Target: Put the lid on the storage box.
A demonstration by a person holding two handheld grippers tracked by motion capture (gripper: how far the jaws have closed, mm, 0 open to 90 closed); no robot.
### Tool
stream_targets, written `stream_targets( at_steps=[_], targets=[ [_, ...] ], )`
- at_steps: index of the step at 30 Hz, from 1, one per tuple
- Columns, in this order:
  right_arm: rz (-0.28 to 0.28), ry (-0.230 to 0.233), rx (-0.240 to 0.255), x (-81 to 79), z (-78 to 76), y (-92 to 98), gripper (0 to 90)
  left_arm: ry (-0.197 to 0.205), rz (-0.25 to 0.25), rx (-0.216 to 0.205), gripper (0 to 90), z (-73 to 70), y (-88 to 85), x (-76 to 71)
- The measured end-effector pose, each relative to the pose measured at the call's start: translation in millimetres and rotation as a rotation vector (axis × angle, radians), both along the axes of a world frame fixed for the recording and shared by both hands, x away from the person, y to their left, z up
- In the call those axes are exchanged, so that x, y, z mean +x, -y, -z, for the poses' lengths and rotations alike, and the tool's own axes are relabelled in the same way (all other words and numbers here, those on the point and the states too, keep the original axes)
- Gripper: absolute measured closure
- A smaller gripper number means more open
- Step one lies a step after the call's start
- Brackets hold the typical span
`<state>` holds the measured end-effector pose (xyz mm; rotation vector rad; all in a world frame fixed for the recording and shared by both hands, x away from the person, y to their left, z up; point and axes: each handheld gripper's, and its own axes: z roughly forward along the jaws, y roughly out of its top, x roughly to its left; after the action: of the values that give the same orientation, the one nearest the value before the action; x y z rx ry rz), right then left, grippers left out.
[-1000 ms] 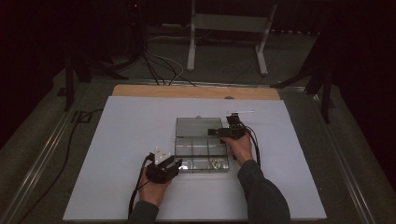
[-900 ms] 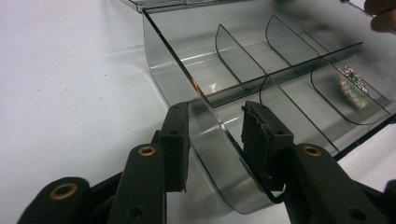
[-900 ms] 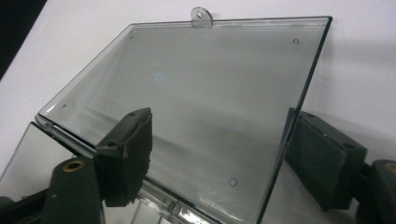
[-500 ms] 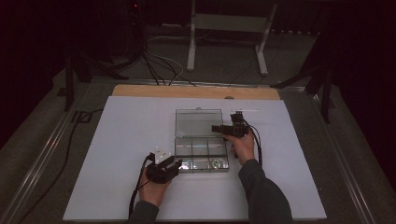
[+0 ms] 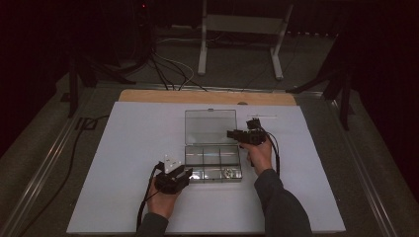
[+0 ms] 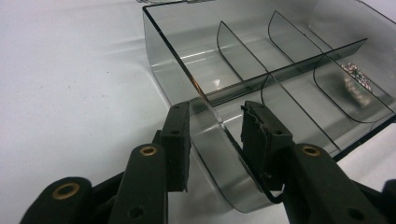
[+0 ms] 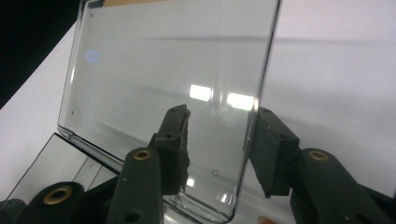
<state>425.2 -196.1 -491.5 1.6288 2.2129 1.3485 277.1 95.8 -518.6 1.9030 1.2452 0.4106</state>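
- Dark room; white table top (image 5: 123,163) with a wooden strip along its far edge, cables and a metal stand on the floor beyond.
- Clear compartment box (image 5: 213,163) sits near the middle of the table top, open, its lid (image 5: 210,126) raised on the far side.
- Box base is split by curved and straight dividers into several compartments. Small metallic parts (image 5: 228,172) lie in the near right compartment in the high view; in the left gripper view they show at far right (image 6: 357,77).
- Left gripper (image 5: 184,171) is at the box's near left corner. In the left gripper view its jaws straddle the rounded corner wall (image 6: 219,154), one jaw outside, one inside, partly closed. The inner pad looks to touch the wall; a gap shows beside the outer pad. Firm clamp: cannot tell.
- Right gripper (image 5: 231,133) is at the right edge of the lid. Its jaws have just been closing, with the lid's edge (image 7: 254,121) between them. One pad lies in front of the pane, the other beyond its edge; a gap remains at the outer side, so no press on it yet.
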Motion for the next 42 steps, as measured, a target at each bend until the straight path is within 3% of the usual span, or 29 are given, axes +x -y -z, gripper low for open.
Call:
stream_targets(
  at_steps=[14,23,42],
  targets=[
    [-0.043,0.073,-0.038,-8.4,-10.5,4.2,69.0,0.003,-0.002,0.008,65.4,-0.4,0.7,-0.2],
    [-0.065,0.124,-0.098,-14.3,-14.8,2.2,69.8,0.007,-0.004,0.014,65.6,-0.6,1.2,-0.1],
    [-0.106,0.19,-0.166,-24.4,-19.4,1.8,70.3,0.01,-0.007,0.017,66.0,-0.8,1.6,0.1]
  ],
)
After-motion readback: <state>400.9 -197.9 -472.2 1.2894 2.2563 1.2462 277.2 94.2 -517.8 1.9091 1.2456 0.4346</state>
